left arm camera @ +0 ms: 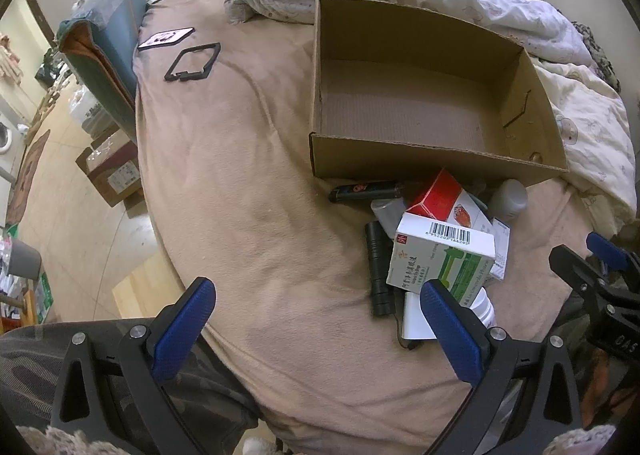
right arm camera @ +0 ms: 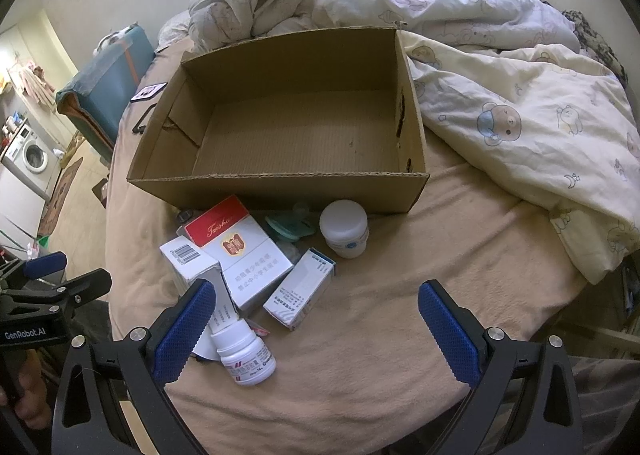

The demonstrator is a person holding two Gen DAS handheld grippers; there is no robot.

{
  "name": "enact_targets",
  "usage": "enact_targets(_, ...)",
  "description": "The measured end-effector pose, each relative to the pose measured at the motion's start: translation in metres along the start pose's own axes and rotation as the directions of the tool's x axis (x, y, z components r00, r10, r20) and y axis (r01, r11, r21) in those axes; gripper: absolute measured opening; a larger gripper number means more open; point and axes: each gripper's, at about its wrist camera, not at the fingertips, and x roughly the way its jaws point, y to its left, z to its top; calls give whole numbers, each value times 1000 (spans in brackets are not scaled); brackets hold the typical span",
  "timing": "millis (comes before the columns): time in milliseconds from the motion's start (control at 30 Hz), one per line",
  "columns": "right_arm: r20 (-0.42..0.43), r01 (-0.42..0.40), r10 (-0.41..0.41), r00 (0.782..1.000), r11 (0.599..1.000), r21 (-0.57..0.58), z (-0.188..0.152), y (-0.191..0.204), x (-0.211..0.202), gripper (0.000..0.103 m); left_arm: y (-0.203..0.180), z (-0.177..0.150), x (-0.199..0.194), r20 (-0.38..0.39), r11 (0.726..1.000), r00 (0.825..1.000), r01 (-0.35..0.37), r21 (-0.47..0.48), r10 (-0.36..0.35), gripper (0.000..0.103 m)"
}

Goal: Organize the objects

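An empty cardboard box [left arm camera: 436, 153] [right arm camera: 280, 187] stands open on the tan bedspread. In front of it lies a pile: a red-and-white carton [right arm camera: 240, 251] [left arm camera: 444, 201], a white-and-green medicine box [left arm camera: 440, 259], a small white box [right arm camera: 300, 289], a white jar [right arm camera: 345, 229], a white pill bottle [right arm camera: 244, 351], a black flashlight [left arm camera: 376, 271] and a black lighter [left arm camera: 366, 189]. My left gripper [left arm camera: 316, 331] is open just short of the pile, holding nothing. My right gripper [right arm camera: 316, 331] is open too, with the pill bottle by its left finger.
A rumpled quilt [right arm camera: 500, 103] covers the bed behind and right of the box. A black frame [left arm camera: 192, 63] and a marker card [left arm camera: 166, 38] lie on the bedspread at far left. The bed's left edge drops to a floor with cartons [left arm camera: 112, 171] and a washing machine [right arm camera: 30, 159].
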Motion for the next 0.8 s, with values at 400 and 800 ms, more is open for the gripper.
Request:
enact_targets(400, 0, 0, 0, 1000, 1000, 0, 0, 0, 0, 103, 0, 0, 1, -4, 1000, 1000, -14, -4, 14, 103)
enact_targets(800, 6, 6, -6, 1000, 1000, 4, 0, 0, -1, 103, -4, -1, 1, -5, 999, 999, -36, 6, 36, 103)
